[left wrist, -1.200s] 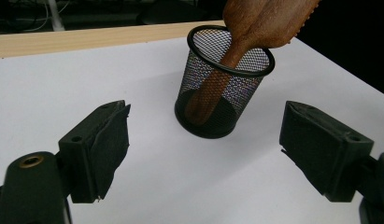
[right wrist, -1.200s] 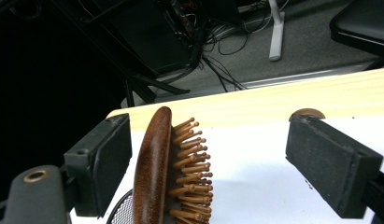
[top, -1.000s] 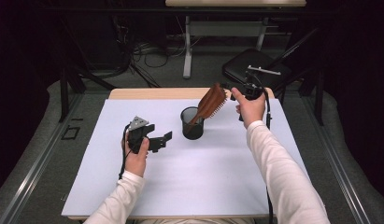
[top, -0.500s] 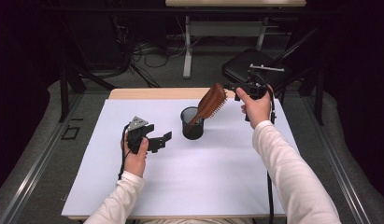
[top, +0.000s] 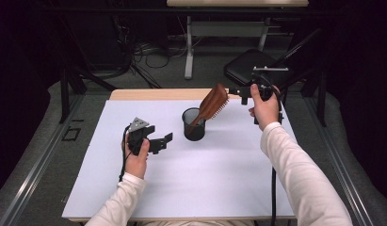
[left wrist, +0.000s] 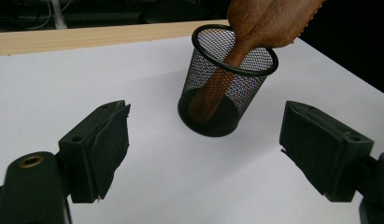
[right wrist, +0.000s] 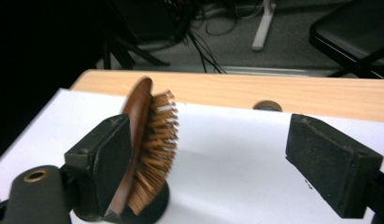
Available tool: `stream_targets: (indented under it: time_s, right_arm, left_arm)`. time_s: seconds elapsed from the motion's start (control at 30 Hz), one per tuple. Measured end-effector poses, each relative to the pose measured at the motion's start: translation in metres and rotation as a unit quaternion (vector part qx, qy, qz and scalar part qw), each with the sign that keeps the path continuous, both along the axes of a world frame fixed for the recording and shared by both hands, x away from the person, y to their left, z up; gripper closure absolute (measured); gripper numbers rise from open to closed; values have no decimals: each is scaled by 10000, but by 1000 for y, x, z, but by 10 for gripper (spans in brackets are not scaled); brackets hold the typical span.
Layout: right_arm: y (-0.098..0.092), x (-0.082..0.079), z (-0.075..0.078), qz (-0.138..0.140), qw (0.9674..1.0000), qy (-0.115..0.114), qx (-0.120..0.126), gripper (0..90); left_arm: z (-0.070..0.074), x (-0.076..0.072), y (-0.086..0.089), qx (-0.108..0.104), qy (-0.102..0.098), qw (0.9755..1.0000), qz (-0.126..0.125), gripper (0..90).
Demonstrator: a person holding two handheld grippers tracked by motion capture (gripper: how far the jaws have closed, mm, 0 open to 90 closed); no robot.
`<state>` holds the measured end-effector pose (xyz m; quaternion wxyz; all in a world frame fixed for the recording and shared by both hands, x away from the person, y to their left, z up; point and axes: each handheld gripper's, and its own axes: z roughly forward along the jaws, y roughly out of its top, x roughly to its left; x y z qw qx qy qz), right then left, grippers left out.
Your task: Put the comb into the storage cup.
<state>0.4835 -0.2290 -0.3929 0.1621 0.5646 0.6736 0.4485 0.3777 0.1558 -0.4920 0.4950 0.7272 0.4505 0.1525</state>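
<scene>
A black mesh cup [top: 194, 124] stands on the white sheet. A brown wooden hairbrush [top: 213, 102] rests handle-down in it, and its head leans out to the right over the rim. My right gripper [top: 239, 93] hovers just right of the brush head, open, with nothing between its pads. In the right gripper view the hairbrush [right wrist: 150, 154] shows bristles-right beside the left jaw of the right gripper [right wrist: 210, 126]. My left gripper [top: 162, 142] is held low, left of the cup, and is open. In the left gripper view the cup [left wrist: 227, 79] stands ahead of the left gripper [left wrist: 206, 114].
The white sheet [top: 219, 179] covers most of a wooden table [top: 149, 94], whose bare strip shows at the far edge. Behind the table are a black folding chair [top: 250, 70], cables on the floor and a white desk leg [top: 189, 52].
My right gripper has drawn a little to the right, away from the brush head. The brush stays leaning in the cup. The left hand has not moved.
</scene>
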Motion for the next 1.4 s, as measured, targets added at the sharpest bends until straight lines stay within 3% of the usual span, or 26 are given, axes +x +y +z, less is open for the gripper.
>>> stream_targets:
  time_s: [0.43, 0.87, 1.4]
  right_arm:
    - [-2, 1, -9, 51, 9976, 411, -548, 144]
    - [-10, -6, -16, 72, 9926, 350, -1158, 140]
    - [-23, -21, -31, 345, 9920, 489, -1108, 137]
  left_arm:
    - [1, 0, 1, -24, -13, 10000, 5, 158]
    - [1, -1, 3, 28, -73, 9999, -130, 158]
    - [5, -1, 9, -31, -157, 9995, -281, 158]
